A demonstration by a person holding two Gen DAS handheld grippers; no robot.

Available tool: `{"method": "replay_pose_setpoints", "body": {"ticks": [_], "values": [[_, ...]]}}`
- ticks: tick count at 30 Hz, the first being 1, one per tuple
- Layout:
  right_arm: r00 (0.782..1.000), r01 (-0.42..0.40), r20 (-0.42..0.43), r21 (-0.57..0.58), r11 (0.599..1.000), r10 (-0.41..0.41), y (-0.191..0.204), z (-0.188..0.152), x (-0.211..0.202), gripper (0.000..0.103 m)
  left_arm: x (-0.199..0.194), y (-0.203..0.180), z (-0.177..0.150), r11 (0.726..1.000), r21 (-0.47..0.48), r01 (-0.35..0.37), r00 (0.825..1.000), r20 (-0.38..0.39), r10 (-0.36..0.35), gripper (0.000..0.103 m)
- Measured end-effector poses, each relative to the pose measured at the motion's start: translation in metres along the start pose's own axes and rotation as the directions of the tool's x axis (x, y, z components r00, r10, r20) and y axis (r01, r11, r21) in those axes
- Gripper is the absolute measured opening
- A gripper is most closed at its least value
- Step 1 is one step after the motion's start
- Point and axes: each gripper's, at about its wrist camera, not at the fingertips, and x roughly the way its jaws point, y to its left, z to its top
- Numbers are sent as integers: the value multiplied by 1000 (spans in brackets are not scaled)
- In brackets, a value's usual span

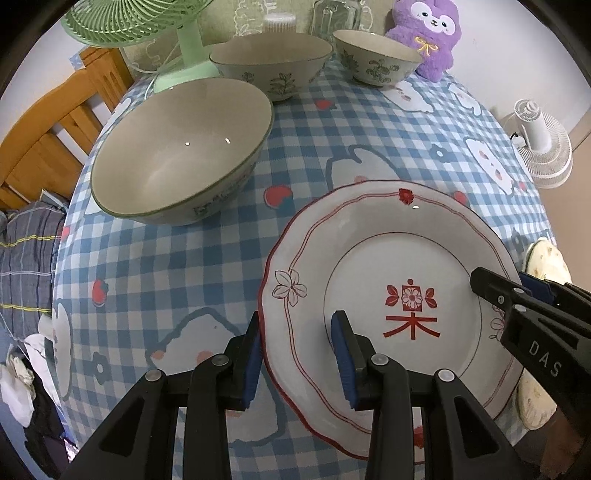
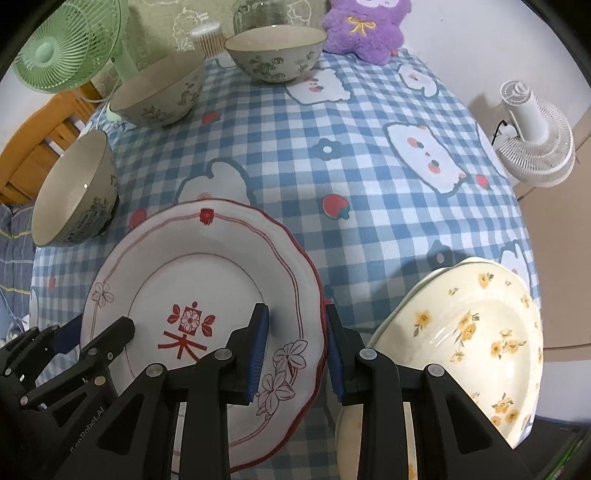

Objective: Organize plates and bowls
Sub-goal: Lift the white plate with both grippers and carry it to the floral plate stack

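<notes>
Two pairs of tongs grip one red-trimmed plate [image 1: 388, 306] from opposite sides, above a table under a blue checked cloth [image 1: 192, 266].

Left tongs [image 1: 299, 354]: one blue pad lies outside the plate's scalloped left rim, the other on its upper face — the jaws are clamped on the rim. Right tongs [image 2: 295, 354]: one pad sits on the plate's face beside the outlined flowers, the other outside the right rim; these jaws are likewise clamped on the plate. In the left wrist view the right tongs enter from the right, reaching over the plate's far rim; in the right wrist view the left tongs show at lower left.

The plate sits near the table's front edge. Whether it rests on the cloth or is raised off it cannot be told.

Just to its right, a stack of cream plates with yellow flowers [image 2: 469, 332] lies at the table's front right corner, apart from the red plate, with a strip of cloth between them.

To the left stands a large bowl [image 1: 181, 155]; two more bowls [image 1: 273, 64] [image 1: 376, 55] stand along the far side, near a green fan [image 1: 147, 22] and a purple plush toy [image 1: 428, 33].

The middle and right of the cloth — beyond the plate — are open. A white fan [image 2: 535, 133] stands off the table's right edge.
</notes>
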Motion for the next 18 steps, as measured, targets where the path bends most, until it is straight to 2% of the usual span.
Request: {"method": "replay_pose_setpoints", "body": {"ticks": [10, 18], "values": [[999, 7, 38, 7, 1000, -7, -8, 1, -24, 32, -20, -10, 2, 1000, 0, 12, 999, 34, -12, 35], [997, 2, 71, 3, 1000, -2, -32, -2, -42, 32, -33, -33, 0, 1000, -9, 11, 998, 63, -10, 35]]}}
